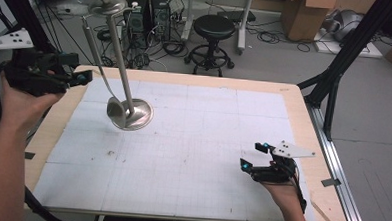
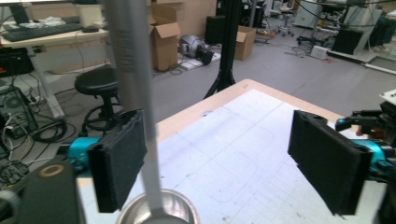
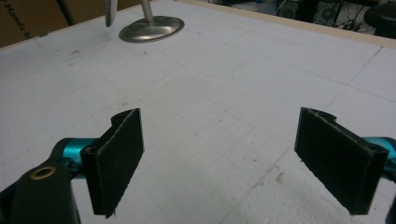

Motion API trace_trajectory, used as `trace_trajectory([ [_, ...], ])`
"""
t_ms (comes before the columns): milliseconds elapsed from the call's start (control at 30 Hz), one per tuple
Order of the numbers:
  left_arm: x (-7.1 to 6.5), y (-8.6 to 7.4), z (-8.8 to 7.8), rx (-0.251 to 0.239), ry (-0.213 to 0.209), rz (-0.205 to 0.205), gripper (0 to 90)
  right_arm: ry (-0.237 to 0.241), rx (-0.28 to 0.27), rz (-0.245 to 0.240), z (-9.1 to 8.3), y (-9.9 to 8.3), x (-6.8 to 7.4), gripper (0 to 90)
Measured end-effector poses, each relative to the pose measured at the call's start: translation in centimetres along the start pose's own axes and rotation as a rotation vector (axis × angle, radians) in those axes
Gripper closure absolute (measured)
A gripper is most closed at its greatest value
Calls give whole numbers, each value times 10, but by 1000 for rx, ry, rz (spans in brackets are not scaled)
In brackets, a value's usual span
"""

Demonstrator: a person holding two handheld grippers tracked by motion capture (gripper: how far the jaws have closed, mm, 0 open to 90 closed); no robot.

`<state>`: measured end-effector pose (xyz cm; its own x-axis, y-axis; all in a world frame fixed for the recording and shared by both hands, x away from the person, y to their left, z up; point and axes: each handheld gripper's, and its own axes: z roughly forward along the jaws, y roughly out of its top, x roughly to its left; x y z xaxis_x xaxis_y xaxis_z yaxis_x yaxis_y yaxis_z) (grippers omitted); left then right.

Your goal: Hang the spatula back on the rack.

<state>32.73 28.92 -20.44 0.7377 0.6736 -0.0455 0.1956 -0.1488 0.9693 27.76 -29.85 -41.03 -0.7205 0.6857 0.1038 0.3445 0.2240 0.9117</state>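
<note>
A tall metal stand (image 1: 136, 115) rests on its round base on the left half of the white mat, and its base (image 3: 151, 28) also lies far off in the right gripper view. A ladle (image 1: 115, 109) hangs from the stand's top with its bowl near the base. My left gripper (image 1: 85, 77) is held at the table's left edge, level with the ladle's handle. Its jaws stand wide apart (image 2: 224, 163); a grey metal shaft (image 2: 135, 93) runs down just in front of the left pad, and no pad presses on it. My right gripper (image 1: 254, 155) rests open at the front right (image 3: 219, 158), holding nothing.
The white gridded mat (image 1: 208, 136) covers the wooden table (image 1: 294, 102). A black stool (image 1: 213, 28), cables and computer towers stand on the floor behind the table. Cardboard boxes (image 1: 306, 12) sit at the back right. A black frame post (image 1: 336, 71) rises by the right edge.
</note>
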Motion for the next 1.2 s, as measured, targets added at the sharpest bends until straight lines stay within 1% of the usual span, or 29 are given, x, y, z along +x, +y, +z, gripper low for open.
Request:
trace_trajectory([
  [100,-9,-4,6,11,-30,9,155,0,-1,-1,0,0,0,149],
  [167,-15,-9,8,25,-54,20,127,-1,-2,-2,0,0,0,149],
  [200,-17,-13,9,20,-59,21,122,-1,-3,-2,0,0,0,149],
  [267,-20,-23,13,18,-83,13,120,2,-1,-8,0,0,0,149],
  [300,-21,-28,15,20,-86,14,115,3,1,-7,1,0,1,149],
  [333,-21,-28,15,20,-86,14,108,3,1,-7,1,0,1,149],
  [367,-22,-33,17,22,-89,16,108,3,1,-6,1,0,1,149],
  [433,-27,-45,23,21,-119,12,80,8,2,-8,1,0,2,149],
  [467,-27,-45,23,21,-119,12,66,8,2,-8,1,0,2,149],
  [500,-28,-48,25,26,-128,15,61,10,4,-7,1,0,2,149],
  [533,-31,-53,29,18,-151,15,61,10,4,-4,1,0,2,149],
  [633,-35,-59,34,-1,-182,21,61,9,-2,-9,1,0,1,148],
  [667,-37,-61,36,-9,-191,23,61,7,1,-4,1,0,2,149],
  [767,-40,-67,42,-18,-210,33,61,7,-2,-5,1,0,1,149],
  [833,-41,-73,46,-19,-230,50,61,8,-2,-2,1,0,1,149],
  [867,-41,-73,46,-19,-230,50,60,8,-2,-2,1,0,1,149],
  [900,-44,-80,49,-16,-244,61,60,6,-6,-4,1,0,1,148],
  [967,-44,-86,53,-17,-265,57,60,6,-6,-5,1,0,1,148],
  [1100,-44,-98,61,-7,-272,48,17,5,-1,-4,1,0,1,148],
  [1133,-44,-98,61,-7,-272,48,17,5,-1,-4,1,0,1,148],
  [1167,-44,-104,64,-7,-281,35,17,5,-1,-6,1,0,1,149],
  [1200,-44,-107,65,-3,-285,32,16,5,-1,-3,1,0,1,149],
])
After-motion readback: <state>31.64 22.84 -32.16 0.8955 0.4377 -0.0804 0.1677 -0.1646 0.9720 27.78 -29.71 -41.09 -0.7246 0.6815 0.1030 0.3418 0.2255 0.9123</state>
